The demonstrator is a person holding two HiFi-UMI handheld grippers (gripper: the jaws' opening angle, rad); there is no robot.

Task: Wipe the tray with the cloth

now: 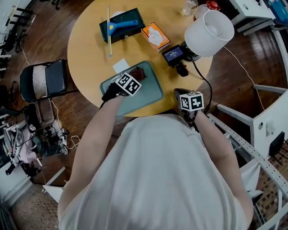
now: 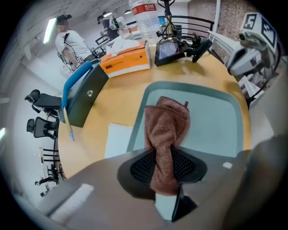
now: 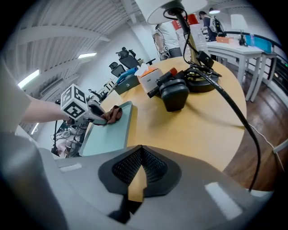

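Round wooden table (image 1: 85, 42): tray (image 1: 150, 95), tissue box (image 1: 155, 37), lamp (image 1: 209, 32), dark case (image 1: 120, 22), paper (image 1: 120, 65).

No print is legible; the bottle's (image 2: 146, 24) red label (image 2: 145, 7) is too small.

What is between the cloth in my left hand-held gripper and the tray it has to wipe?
Nothing visible. The left hand-held gripper is shut on the cloth, whose free end hangs over the tray. The tray's surface around it is bare. The white paper lies beside the tray, outside its rim.
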